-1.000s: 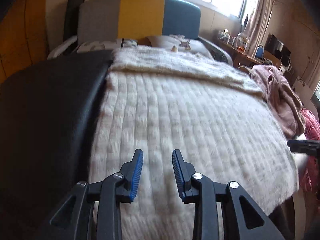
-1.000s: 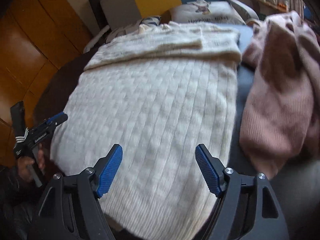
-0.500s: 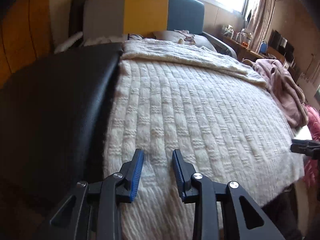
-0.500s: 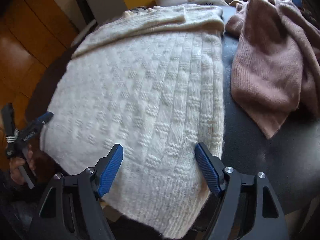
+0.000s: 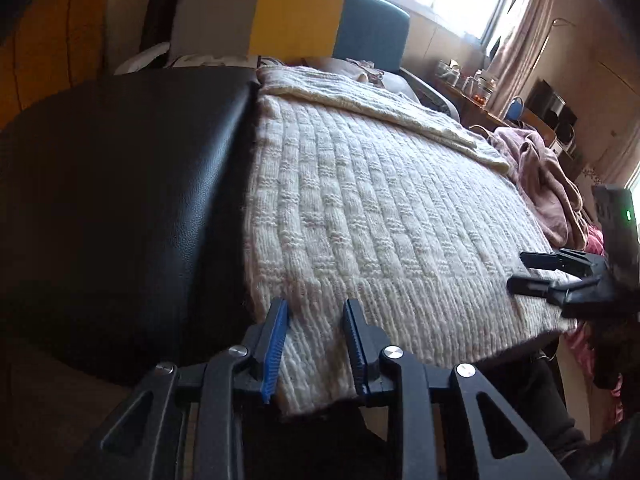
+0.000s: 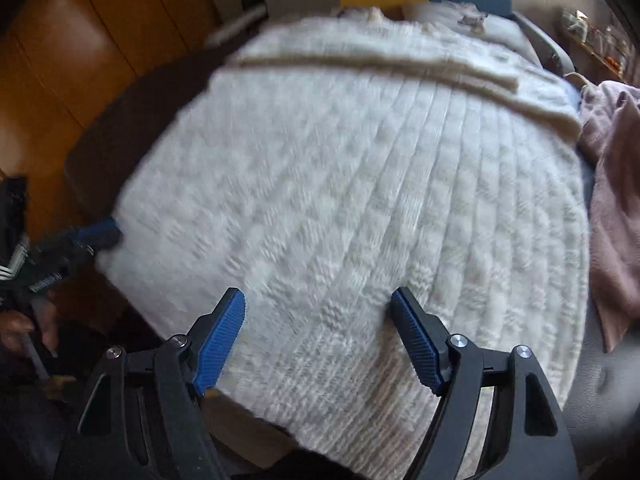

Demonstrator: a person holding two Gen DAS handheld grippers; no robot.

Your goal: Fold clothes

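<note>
Landmark: cream knit sweater [image 5: 380,216], spread flat on the black padded surface [image 5: 120,200], sleeves laid across its far end.

1. Left gripper [image 5: 316,344]: jaws narrowly parted, straddling the sweater's near-left hem corner. Judged step: pinch the hem. Take both knit layers deep in the pads.
2. Right gripper [image 6: 320,340]: jaws wide, over the near-right hem. Close at matching depth so the fold edge lifts level.
3. Keep the pink garment [image 6: 612,216], right of the sweater, clear of the fold
</note>
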